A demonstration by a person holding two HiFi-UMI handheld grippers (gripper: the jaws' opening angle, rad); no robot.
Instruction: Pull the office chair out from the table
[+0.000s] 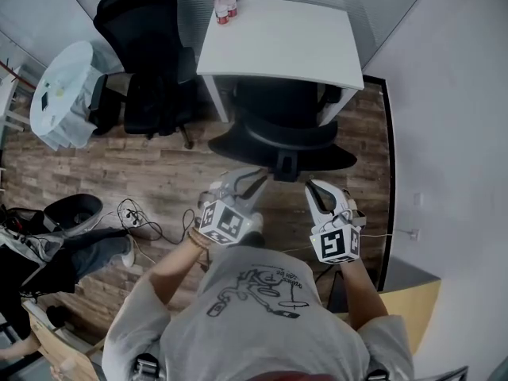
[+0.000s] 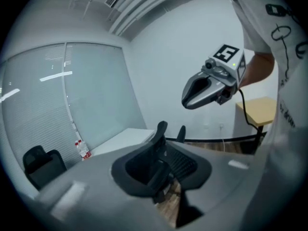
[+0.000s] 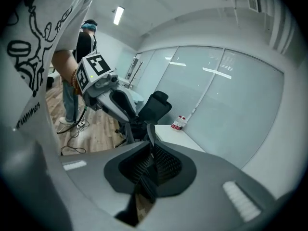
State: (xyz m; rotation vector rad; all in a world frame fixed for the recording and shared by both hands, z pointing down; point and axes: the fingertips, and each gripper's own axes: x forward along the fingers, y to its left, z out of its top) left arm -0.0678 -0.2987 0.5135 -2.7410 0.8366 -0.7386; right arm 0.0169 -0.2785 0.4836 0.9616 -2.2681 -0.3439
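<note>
A black office chair (image 1: 282,137) stands tucked under the white table (image 1: 278,38), its backrest toward me. My left gripper (image 1: 246,179) hovers just short of the backrest's left side, jaws apart and nothing between them. My right gripper (image 1: 315,189) hangs a little short of the backrest's right side, its jaws a narrow slit apart and empty. In the left gripper view the chair's backrest (image 2: 161,143) shows edge-on beyond the jaws, with the right gripper (image 2: 207,88) above it. The right gripper view shows the backrest (image 3: 149,134) ahead and the left gripper (image 3: 118,105) beside it.
A second black chair (image 1: 147,54) stands left of the table, beside a round white table (image 1: 67,86). Bottles (image 1: 225,2) stand on the table's far corner. Cables (image 1: 139,221) lie on the wooden floor at my left. A wall and a wooden desk (image 1: 413,300) close the right side.
</note>
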